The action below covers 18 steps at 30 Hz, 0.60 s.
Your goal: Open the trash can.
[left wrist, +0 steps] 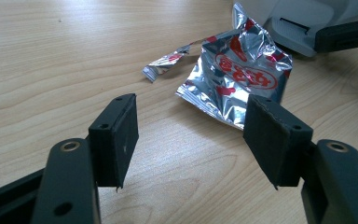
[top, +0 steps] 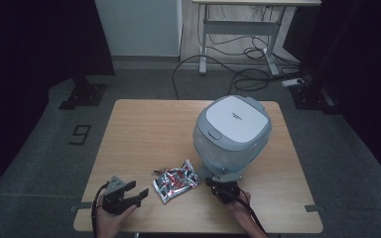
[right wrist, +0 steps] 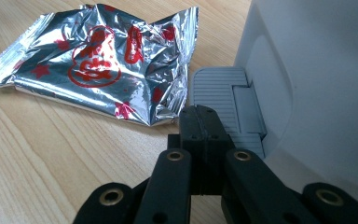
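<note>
The crinkled silver foil packet (top: pixel 175 181) with red print lies flat on my wooden table (top: pixel 144 129), between my grippers, just beside the smooth white rice cooker (top: pixel 232 130). My left gripper (top: pixel 135 194) gapes empty; my right gripper (top: pixel 217 184) is pressed together.

Crinkled shiny silver-and-red foil packet (right wrist: pixel 102 65), glossy; light wood-grain table (top: pixel 144 129), smooth matt; rounded white-grey plastic cooker (top: pixel 232 130), smooth satin; matt black plastic left gripper (left wrist: pixel 191 144).
</note>
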Each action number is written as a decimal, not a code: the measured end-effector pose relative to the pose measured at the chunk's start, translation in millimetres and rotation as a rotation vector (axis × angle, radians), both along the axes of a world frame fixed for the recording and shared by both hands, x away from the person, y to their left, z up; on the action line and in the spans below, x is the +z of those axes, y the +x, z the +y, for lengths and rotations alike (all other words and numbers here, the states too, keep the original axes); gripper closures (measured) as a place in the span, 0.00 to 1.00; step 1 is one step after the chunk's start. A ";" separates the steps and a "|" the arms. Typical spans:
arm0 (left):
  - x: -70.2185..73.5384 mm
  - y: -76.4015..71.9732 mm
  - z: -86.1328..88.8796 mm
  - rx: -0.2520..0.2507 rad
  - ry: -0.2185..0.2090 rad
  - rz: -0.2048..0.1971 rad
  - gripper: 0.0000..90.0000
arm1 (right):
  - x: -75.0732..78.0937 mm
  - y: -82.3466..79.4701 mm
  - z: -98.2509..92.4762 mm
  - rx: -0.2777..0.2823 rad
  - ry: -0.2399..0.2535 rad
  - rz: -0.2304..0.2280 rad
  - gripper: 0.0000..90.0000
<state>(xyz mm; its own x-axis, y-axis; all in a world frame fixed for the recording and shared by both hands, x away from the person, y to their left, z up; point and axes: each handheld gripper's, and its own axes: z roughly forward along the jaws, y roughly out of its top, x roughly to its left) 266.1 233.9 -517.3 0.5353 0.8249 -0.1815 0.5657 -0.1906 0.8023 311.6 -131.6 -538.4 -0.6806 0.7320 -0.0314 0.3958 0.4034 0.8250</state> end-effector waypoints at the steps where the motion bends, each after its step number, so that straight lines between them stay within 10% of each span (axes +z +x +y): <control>1: 0.0 -0.1 -0.2 0.000 0.001 0.000 0.40 | -0.4 0.2 -0.6 0.003 0.001 0.000 1.00; 18: -1.1 -0.5 -2.2 -0.007 0.004 0.006 0.41 | 1.1 5.5 1.9 -0.010 -0.019 0.075 1.00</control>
